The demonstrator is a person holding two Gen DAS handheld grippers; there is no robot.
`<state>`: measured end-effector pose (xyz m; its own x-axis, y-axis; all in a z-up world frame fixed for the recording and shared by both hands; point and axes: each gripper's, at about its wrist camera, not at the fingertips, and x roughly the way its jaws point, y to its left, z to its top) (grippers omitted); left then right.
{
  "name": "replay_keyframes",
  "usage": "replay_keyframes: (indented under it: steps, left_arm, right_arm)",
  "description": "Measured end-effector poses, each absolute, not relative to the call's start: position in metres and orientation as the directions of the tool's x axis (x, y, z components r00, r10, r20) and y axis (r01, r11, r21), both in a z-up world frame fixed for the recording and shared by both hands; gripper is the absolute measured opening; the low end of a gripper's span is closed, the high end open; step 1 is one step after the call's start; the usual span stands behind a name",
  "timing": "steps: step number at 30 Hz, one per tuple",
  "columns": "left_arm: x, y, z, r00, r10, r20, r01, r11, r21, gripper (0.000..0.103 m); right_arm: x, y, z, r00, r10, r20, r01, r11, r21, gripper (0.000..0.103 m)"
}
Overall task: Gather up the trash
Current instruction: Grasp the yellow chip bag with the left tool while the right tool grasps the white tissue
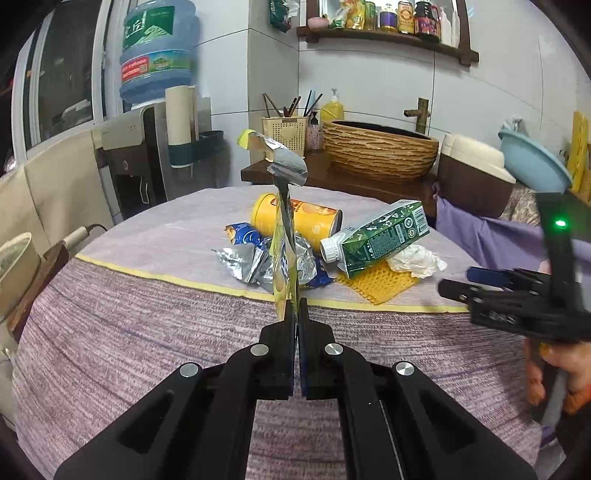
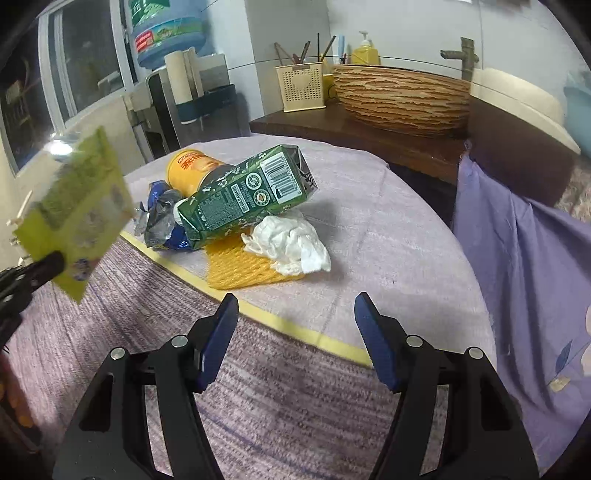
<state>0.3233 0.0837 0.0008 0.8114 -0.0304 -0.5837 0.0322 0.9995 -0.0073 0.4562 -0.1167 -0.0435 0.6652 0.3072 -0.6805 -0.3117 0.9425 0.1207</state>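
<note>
Little readable from my grippers. Carton [image 2: 246,195], green, at 11 o'clock of my right gripper: barcode with tiny digits, round recycling-type marks, small white print, illegible. Can [image 2: 192,166], yellow, at 11 o'clock behind carton: red brand patch, unreadable. Water jug [image 1: 157,48], 10 o'clock in left view: green label with large Chinese characters, can't tell which. Shelf bottles [image 1: 406,16], 1 o'clock: labels too small.

wrapper [image 1: 286,236]: glossy foil | tablecloth [image 1: 147,332]: rough woven cloth | tissue [image 2: 291,243]: crumpled paper
</note>
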Motion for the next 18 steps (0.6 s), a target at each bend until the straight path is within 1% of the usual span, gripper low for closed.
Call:
replay_keyframes:
  steps: [8, 9, 10, 11, 12, 13, 15, 18]
  left_arm:
    - [0.297, 0.094, 0.003, 0.815, -0.066, -0.575, 0.057, 0.998, -0.033, 0.003]
    - [0.295, 0.094, 0.003, 0.815, -0.068, -0.576, 0.058, 0.998, -0.036, 0.003]
    - [0.294, 0.093, 0.002, 0.813, -0.071, -0.578, 0.060, 0.997, -0.038, 0.003]
    - [0.293, 0.093, 0.001, 0.812, -0.074, -0.579, 0.062, 0.997, -0.040, 0.003]
    - [0.291, 0.093, 0.000, 0.810, -0.078, -0.581, 0.065, 0.997, -0.044, 0.003]
    - [0.290, 0.093, 0.000, 0.808, -0.084, -0.583, 0.068, 0.996, -0.049, 0.003]
    - [0.286, 0.092, -0.001, 0.807, -0.090, -0.583, 0.072, 0.996, -0.054, 0.003]
    - [0.278, 0.090, -0.001, 0.806, -0.109, -0.582, 0.085, 0.994, -0.068, 0.003]
  right_arm:
    - [0.492, -0.095, -0.048, 0.656, 0.283, -0.700, -0.361, 0.932, 0.038, 0.066]
    - [0.494, -0.091, -0.050, 0.655, 0.273, -0.704, -0.367, 0.930, 0.019, 0.060]
    - [0.496, -0.087, -0.052, 0.660, 0.257, -0.706, -0.368, 0.930, -0.006, 0.046]
    - [0.497, -0.085, -0.055, 0.660, 0.246, -0.710, -0.370, 0.929, -0.023, 0.036]
    - [0.498, -0.083, -0.057, 0.654, 0.241, -0.717, -0.374, 0.927, -0.029, 0.029]
    - [0.496, -0.084, -0.057, 0.654, 0.244, -0.716, -0.374, 0.927, -0.026, 0.026]
    - [0.486, -0.086, -0.054, 0.653, 0.268, -0.708, -0.384, 0.923, -0.005, 0.015]
    - [0.466, -0.086, -0.052, 0.647, 0.281, -0.709, -0.411, 0.912, -0.013, 0.013]
